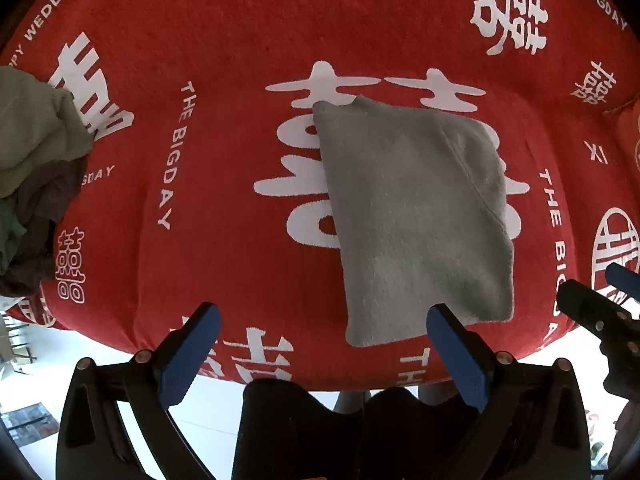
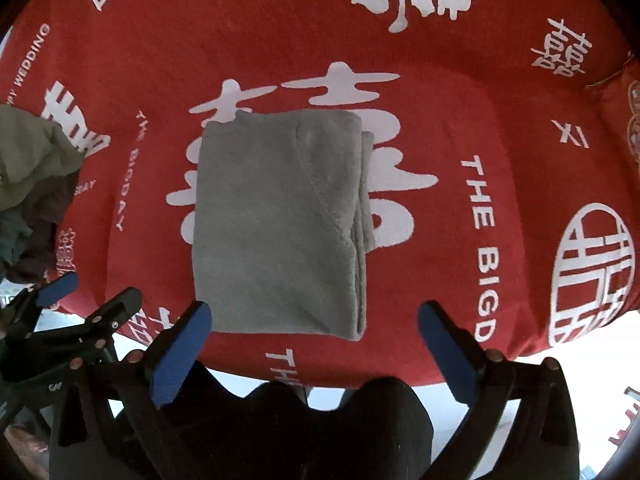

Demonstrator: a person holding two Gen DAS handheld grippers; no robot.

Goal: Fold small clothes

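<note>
Fold finished: grey cloth [image 2: 276,224] lies squared below both my grippers, left gripper [image 1: 324,348] and right gripper [image 2: 314,344] released, empty. Next, grab from the pile [image 1: 36,168] at my left.

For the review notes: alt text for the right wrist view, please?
A folded grey cloth lies flat on a red blanket with white lettering. The right gripper hangs open above it, empty; a pile of clothes sits at the left edge.

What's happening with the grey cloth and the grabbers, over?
Left gripper open, empty. Right gripper open, empty. Grey cloth folded flat on red blanket. Unfolded clothes pile off to the side.
</note>
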